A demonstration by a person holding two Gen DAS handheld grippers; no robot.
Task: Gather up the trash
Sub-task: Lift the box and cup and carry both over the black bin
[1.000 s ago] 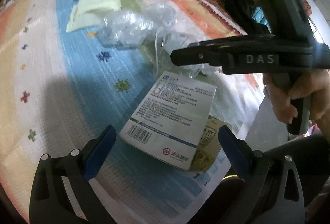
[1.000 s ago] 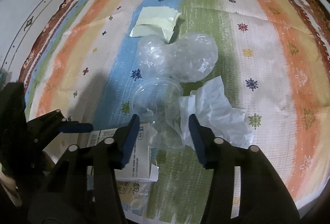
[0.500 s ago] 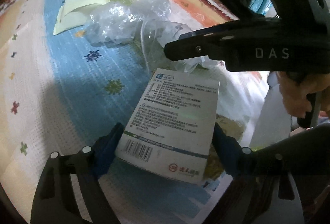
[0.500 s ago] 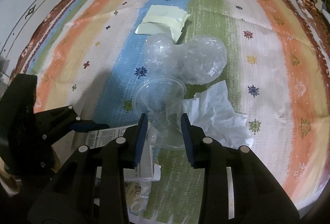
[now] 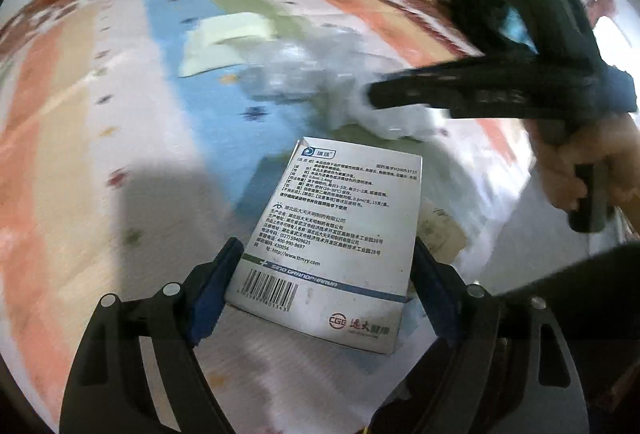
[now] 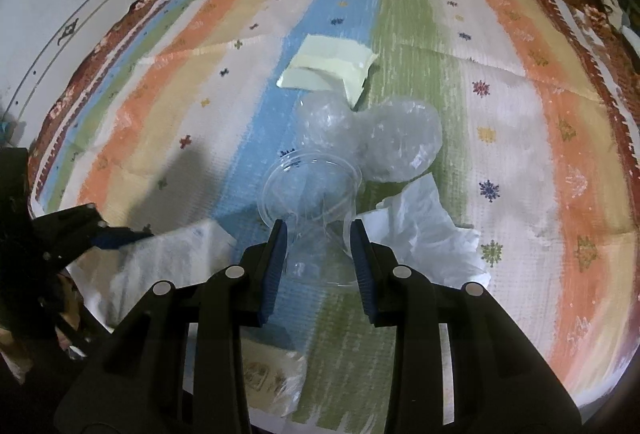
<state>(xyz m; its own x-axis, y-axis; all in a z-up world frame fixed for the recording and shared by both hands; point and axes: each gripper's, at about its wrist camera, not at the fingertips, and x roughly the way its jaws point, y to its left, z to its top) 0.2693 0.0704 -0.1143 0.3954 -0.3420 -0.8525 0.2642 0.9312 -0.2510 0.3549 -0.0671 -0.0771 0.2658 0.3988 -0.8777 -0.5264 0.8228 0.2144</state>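
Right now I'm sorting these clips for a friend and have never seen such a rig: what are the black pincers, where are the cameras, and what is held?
No robot here: a person holds a two-finger gripper in each hand, each with a fisheye camera looking along its fingers. The left gripper is shut on a white medicine box; its jaws have just been closing. The right gripper is shut on a clear plastic cup, having also just closed. On the striped cloth lie crumpled white paper, a clear plastic bag and pale yellow paper.
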